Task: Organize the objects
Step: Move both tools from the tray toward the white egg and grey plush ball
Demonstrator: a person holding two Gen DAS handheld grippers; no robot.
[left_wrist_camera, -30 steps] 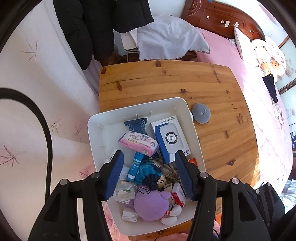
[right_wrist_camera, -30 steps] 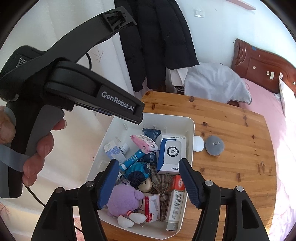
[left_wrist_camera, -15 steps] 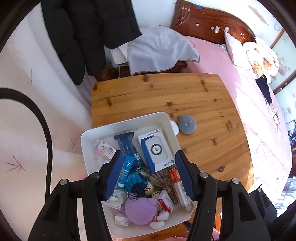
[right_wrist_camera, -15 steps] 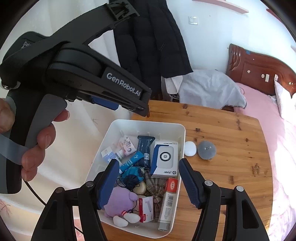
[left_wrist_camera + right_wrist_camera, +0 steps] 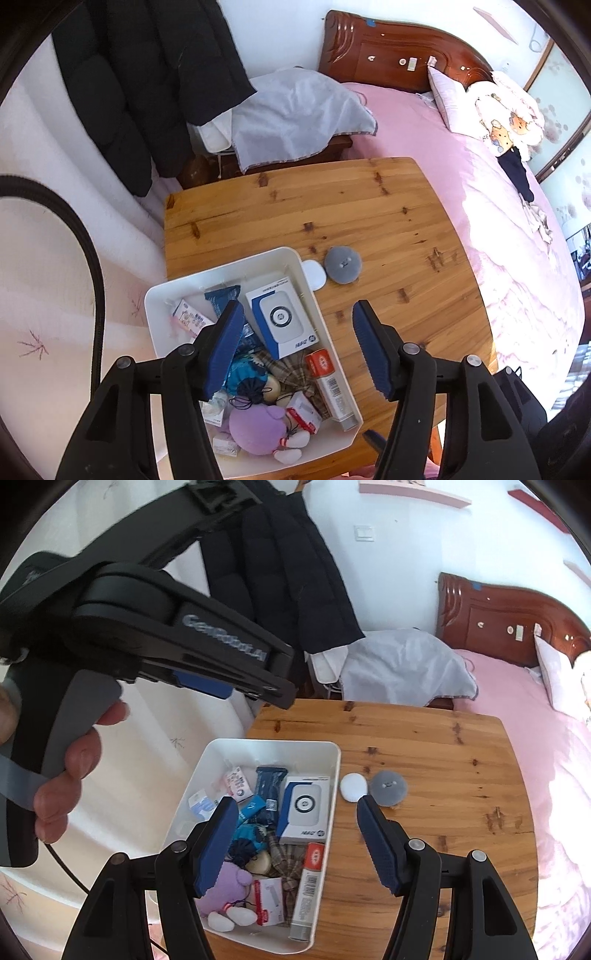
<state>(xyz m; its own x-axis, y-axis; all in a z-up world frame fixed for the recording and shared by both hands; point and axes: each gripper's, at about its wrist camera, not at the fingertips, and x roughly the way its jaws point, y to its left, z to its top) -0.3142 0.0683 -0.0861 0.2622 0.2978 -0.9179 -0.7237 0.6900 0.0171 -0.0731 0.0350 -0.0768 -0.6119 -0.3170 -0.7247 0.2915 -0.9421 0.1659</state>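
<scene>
Your right wrist view catches what the left cannot: your left hand (image 5: 70, 760) wrapped round the grey handle of the left tongs, up at the left of the frame. The left wrist view gives more of the pink bed (image 5: 480, 206) and the black cable (image 5: 92, 280) looping along the pale cover on the left.

Both tongs hang in the air with nothing between the pads. The left tongs (image 5: 299, 350) stand roughly half open, and their jaws have just been opening a little further. The right tongs (image 5: 297, 843) sit at a similar half-open gap.

The white plastic bin (image 5: 159, 314) sits at the near left corner of the knotty pine bench (image 5: 369, 206) — its left wall runs close to the bench edge. Inside it lie a white-and-blue box with a round emblem (image 5: 284, 321), a purple plush toy (image 5: 258, 424), a red-capped tube with a barcode (image 5: 312, 882), a dark blue wrapper (image 5: 271, 779) and small packets, all piled together. Just outside the bin's right wall lie a small white oval pad (image 5: 353, 787) and a grey round disc (image 5: 388, 787), almost touching each other.

The far and right parts of the bench are bare wood — open room. The bed borders the right edge, and a chair draped in grey cloth (image 5: 295, 114) stands beyond the far edge.
</scene>
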